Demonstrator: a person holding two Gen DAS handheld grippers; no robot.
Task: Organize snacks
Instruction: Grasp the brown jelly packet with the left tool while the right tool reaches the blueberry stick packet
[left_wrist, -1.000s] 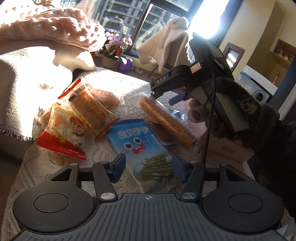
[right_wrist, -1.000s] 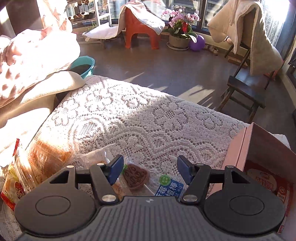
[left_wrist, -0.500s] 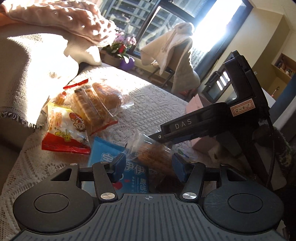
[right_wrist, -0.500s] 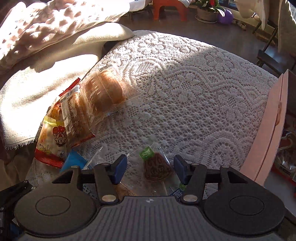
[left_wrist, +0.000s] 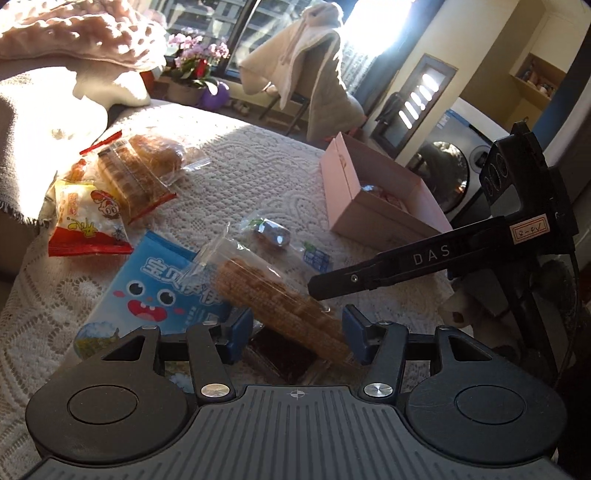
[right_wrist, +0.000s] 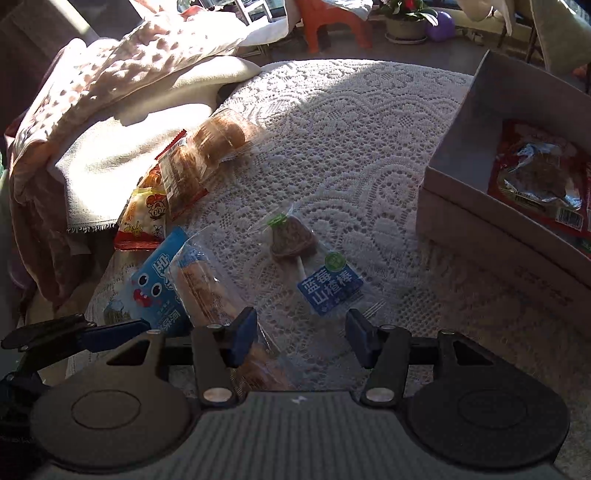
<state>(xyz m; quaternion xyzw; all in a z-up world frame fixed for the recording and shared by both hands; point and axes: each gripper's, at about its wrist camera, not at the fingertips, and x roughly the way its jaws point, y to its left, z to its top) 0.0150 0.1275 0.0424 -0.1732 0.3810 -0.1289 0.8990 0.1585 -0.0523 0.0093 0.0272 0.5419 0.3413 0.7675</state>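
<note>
Nearest, a long biscuit pack (left_wrist: 280, 299) is seen between the closing left tongs (left_wrist: 297, 334), its lower end against the right pad; whether it is gripped cannot be told. Empty lace is framed by the right tongs (right_wrist: 300, 334), released and holding nothing. Beyond, a blue packet (left_wrist: 155, 291) is lain on by that pack, with a wrapped lollipop (right_wrist: 295, 240) nearby. Farther off, toward the table's (right_wrist: 351, 129) right edge, a pink box (left_wrist: 373, 195) is set.
</note>
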